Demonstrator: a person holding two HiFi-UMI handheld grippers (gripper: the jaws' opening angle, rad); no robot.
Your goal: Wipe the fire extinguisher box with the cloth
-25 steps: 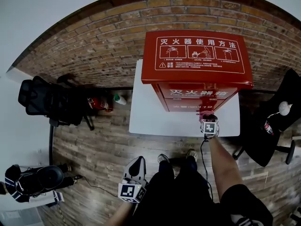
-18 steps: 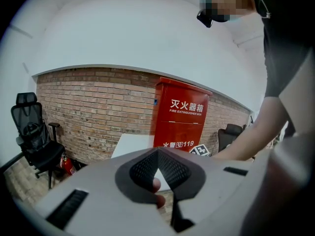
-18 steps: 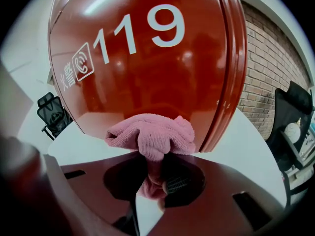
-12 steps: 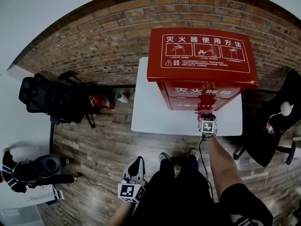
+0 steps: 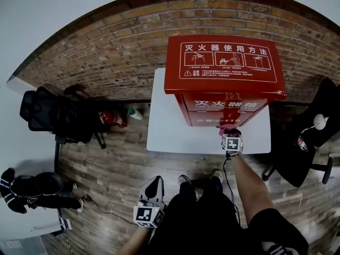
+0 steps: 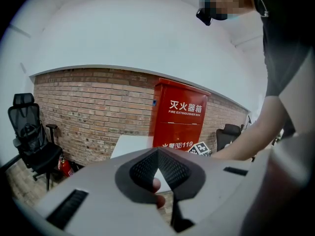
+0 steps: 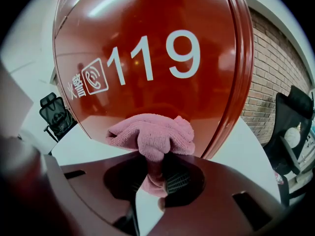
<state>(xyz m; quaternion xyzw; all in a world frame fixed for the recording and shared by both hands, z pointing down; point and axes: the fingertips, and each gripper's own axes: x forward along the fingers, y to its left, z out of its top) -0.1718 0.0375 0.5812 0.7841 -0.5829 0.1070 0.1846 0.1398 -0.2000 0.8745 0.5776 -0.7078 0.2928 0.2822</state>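
the jaws of the right gripper (image 7: 155, 168) are clamped on a bunched pink cloth (image 7: 150, 132), its wad pressed to the lower front of the red fire extinguisher box (image 7: 147, 58) under the white "119", so fabric rather than gripper meets the paint. the left gripper (image 5: 151, 193) hangs low by the person's legs, well apart from the box, jaws together on nothing, probably because wiping needs one arm. the box stands on a white table (image 5: 164, 126) against a brick wall (image 5: 106, 57).

The fire extinguisher box (image 5: 226, 70) is glossy red with white lettering and white-outlined pictograms. The cloth (image 7: 150, 134) is pink. The bench (image 5: 164, 126) is plain white, the wall (image 5: 106, 52) red-brown brick, and the floor (image 5: 117, 163) brown planks. The cube (image 5: 232, 144) on the right hand-held gripper (image 7: 155, 178) bears black-and-white square markers.
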